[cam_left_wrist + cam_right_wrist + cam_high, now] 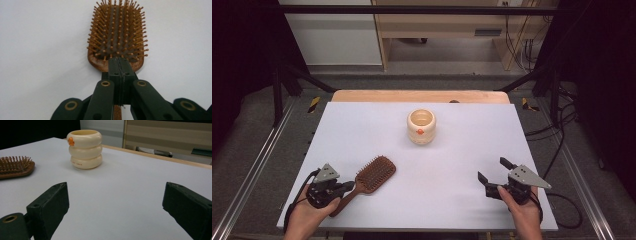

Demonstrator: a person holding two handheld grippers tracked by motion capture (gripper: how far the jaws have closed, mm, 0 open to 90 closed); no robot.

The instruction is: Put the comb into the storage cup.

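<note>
**Hairbrush gripped by its handle, cup ahead near the far edge**

High view: the hairbrush [371, 178] lies near the table's [472, 150] near-left corner, its long axis slanting from the left gripper [346, 187] up and right towards the cream cup [421, 126] near the middle of the far edge. The right gripper [493, 175], near the near-right corner, is spread and empty.

Left gripper view: the jaws are clamped together on the handle just below the bristled head [117, 35], which points straight ahead.

Right gripper view: the cup [85, 149] stands ahead and left of the wide jaws.

Soft even light, slight blur
</note>
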